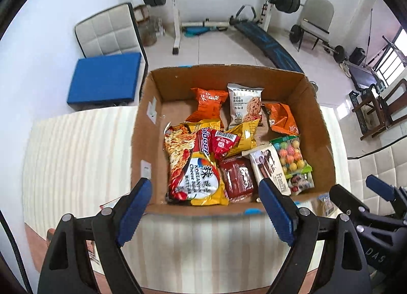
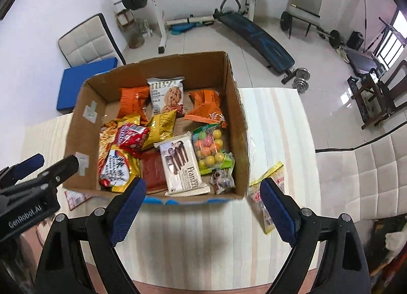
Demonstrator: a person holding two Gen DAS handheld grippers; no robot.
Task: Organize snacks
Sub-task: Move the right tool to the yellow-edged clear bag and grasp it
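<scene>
Both grippers (image 1: 206,200) (image 2: 203,200) empty above snack-filled box (image 1: 320,126).

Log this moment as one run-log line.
box: holds snacks | yellow packet: on table, outside box | left gripper: open, empty | right gripper: open, empty

Each gripper was made of matte black plastic. The left gripper (image 1: 206,205) had two long fingers with blue pads (image 1: 133,211) of a ribbed, rubber-like texture on the inner faces. Round silver screws (image 1: 67,217) sat on the joints, and each black arm had a triangular cut-out. The right gripper (image 2: 203,205) had the same shape, the same blue pads (image 2: 127,214) and the same silver screws (image 2: 345,217). On the left gripper's body, white letters (image 2: 24,216) read "GenRobot.AI". The right gripper's body showed faint letters "DAS".
</scene>
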